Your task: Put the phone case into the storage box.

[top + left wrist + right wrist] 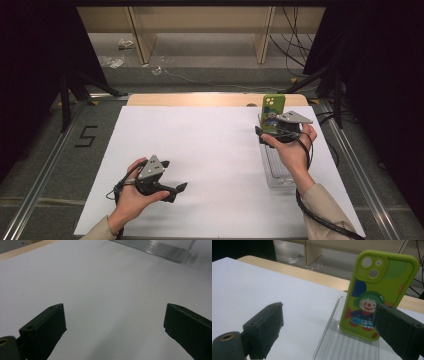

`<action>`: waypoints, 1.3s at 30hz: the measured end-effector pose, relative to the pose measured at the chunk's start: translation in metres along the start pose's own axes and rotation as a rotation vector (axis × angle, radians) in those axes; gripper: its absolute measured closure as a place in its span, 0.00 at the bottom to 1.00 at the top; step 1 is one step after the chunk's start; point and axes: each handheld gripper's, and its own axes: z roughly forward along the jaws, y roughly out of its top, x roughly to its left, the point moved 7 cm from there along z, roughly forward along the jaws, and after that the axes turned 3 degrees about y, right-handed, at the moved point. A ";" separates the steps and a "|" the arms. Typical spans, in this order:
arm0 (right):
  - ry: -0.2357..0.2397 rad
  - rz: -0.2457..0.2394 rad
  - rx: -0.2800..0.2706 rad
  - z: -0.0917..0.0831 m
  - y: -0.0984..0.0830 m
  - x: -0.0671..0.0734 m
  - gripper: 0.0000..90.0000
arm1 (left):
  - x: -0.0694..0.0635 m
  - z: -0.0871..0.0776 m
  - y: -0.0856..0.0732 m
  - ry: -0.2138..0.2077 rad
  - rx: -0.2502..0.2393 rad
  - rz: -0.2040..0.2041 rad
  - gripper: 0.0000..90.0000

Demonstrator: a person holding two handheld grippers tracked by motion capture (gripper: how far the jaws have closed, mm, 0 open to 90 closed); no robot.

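Observation:
A green phone case (273,111) with a cartoon clown stands upright at the far end of a clear ribbed tray (277,172) on the right of the white sheet. My right gripper (278,134) hovers just before it, open. In the right gripper view the phone case (377,290) rises from the tray (342,345) beyond the gripper (329,312), whose right jaw overlaps its lower corner without clamping it. My left gripper (175,176) rests low at the front left, open and with nothing in it. The left gripper view has the gripper (113,310) over bare sheet, with the tray (162,248) far ahead.
A white sheet (210,150) covers the table, with a wooden edge (200,100) showing at the back. Black stand legs (75,90) flank both far corners. Cables (295,45) lie on the floor beyond, and a "5" mark (86,136) sits to the left.

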 end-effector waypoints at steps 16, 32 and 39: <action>0.054 -0.016 0.001 -0.014 -0.006 0.014 0.14 | 0.000 0.001 0.000 0.001 0.001 0.003 0.04; 0.086 -0.013 -0.007 -0.025 -0.012 0.023 0.14 | -0.001 0.003 0.002 -0.004 -0.001 0.008 0.04; 0.100 -0.019 -0.008 -0.030 -0.014 0.025 0.14 | -0.001 0.003 0.002 -0.003 0.000 0.008 0.04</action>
